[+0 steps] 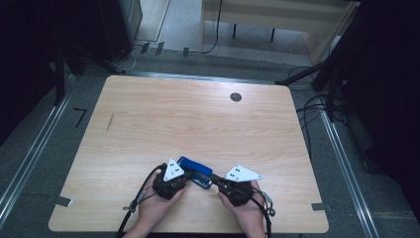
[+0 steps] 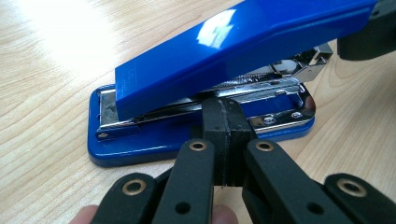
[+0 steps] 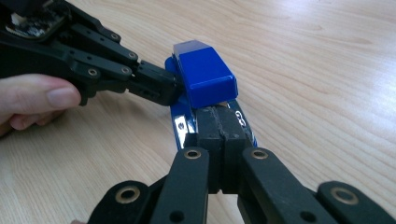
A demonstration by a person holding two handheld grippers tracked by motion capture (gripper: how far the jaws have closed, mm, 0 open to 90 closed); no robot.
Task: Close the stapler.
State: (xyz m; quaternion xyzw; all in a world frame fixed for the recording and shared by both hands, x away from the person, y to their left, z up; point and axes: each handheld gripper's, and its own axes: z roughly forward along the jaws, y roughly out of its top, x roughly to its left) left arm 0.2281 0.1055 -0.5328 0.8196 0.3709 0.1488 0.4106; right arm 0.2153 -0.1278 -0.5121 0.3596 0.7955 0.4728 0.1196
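Both clenched: left gripper (image 2: 222, 140) pressed at stapler (image 2: 205, 88) flank, long axis crosswise ahead; right gripper (image 3: 222, 135) at its hinge end, axis running away.

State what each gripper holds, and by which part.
Both jaw pairs are closed. Left gripper presses the blue metal-and-plastic stapler's side; right gripper meets its rear end. A real grip cannot be told.

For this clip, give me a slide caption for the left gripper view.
Closed black jaws of the left gripper press against a blue metal-hinged stapler lying on the light wooden table.
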